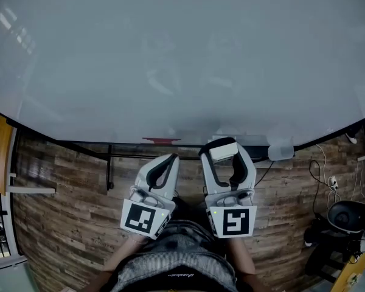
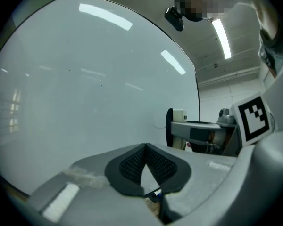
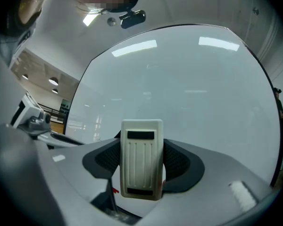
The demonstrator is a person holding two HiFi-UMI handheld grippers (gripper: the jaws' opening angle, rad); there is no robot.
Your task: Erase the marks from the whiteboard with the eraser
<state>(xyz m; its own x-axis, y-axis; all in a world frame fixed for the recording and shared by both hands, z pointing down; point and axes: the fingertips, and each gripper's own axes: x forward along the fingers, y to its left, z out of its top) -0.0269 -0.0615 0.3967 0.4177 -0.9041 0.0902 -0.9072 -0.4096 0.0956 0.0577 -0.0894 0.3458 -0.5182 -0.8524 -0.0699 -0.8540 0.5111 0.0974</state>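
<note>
The right gripper [image 1: 226, 157] is clamping the whiteboard eraser [image 3: 141, 160] between its fingers, pads pressing on the two long sides about mid-length, with the ribbed white back facing the camera and the top end standing past the fingertips. The eraser is appearing to be a light, rigid plastic shell. Its smooth sides are likely to slip or twist under hard rubbing, so this mid-body side grip is judged sound, with the wiping face presumably turned away from the fingers. Just to the left, the left gripper [image 2: 145, 149] is resting with fingertips meeting and nothing between them. Beyond both sets of fingertips the tray ledge [image 1: 131, 143] is carrying a red marker [image 1: 161, 140] and, right of the right fingers, a small white object [image 1: 280, 150]. Both could be knocked on a low stroke. Further beyond, the whiteboard [image 1: 182, 53] is showing only faint smears [image 1: 161, 83]. No bold marks are visible.
</note>
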